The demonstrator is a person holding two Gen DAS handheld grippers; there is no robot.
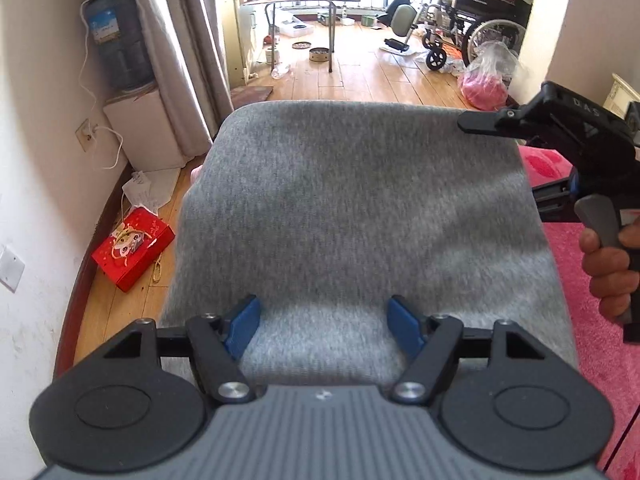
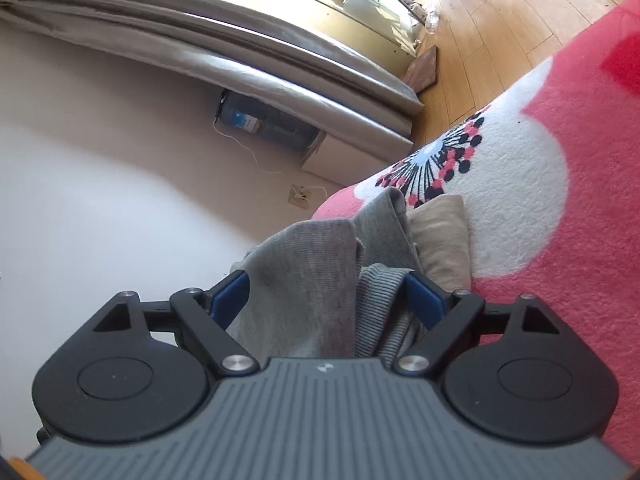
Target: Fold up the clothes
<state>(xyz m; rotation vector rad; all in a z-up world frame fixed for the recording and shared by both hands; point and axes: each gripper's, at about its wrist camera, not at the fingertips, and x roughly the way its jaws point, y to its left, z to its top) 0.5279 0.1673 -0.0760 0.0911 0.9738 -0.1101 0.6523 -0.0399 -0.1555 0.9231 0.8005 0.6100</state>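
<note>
A grey knit garment (image 1: 360, 216) is stretched flat in front of my left gripper (image 1: 323, 326), whose blue pads (image 1: 244, 326) stand wide apart with the cloth's near edge between them, not pinched. My right gripper (image 1: 480, 124) shows at the garment's far right corner in the left wrist view. In the right wrist view the right gripper (image 2: 326, 300) has its blue pads (image 2: 228, 296) spread around a bunch of the grey garment (image 2: 312, 280), which fills the gap. A beige cloth (image 2: 444, 232) lies beside it on the bed.
A pink and white floral blanket (image 2: 560, 208) covers the bed. A red box (image 1: 134, 254) lies on the wood floor by the wall, a water dispenser (image 1: 120, 40) stands in the corner, a wheelchair (image 1: 480, 20) and a pink bag (image 1: 486, 84) stand farther off.
</note>
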